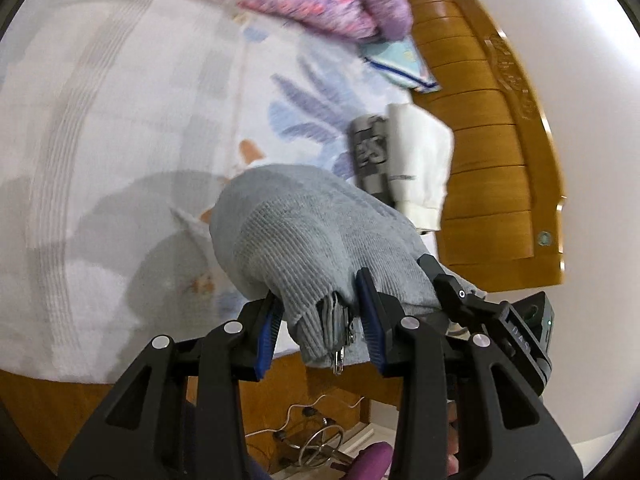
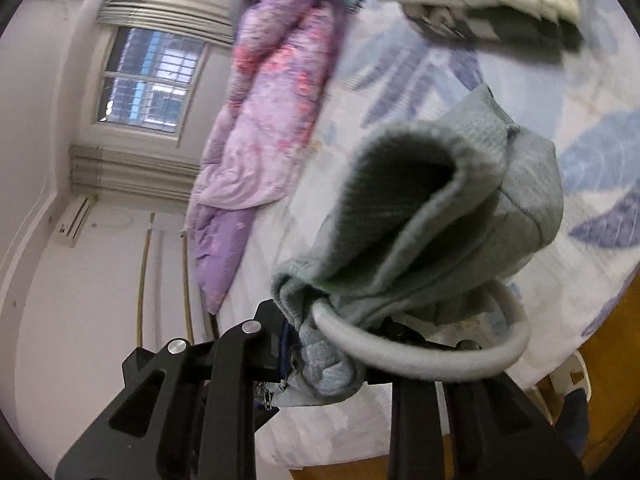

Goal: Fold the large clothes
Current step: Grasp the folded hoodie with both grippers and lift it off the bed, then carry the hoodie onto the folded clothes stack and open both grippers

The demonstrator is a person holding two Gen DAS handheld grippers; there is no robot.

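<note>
Over the floral bed (image 1: 280,92), both hand-held grippers (left (image 1: 320,320), right (image 2: 320,356)) clamp the grey sweatshirt (image 1: 304,236).

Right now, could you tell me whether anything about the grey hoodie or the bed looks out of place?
The grey hoodie is bunched into a lump, not flat. Its drawstring loops loose over the right gripper, where it could snag. The left gripper has the zipper end between its fingers. On the bed, the purple quilt lies crumpled.
</note>
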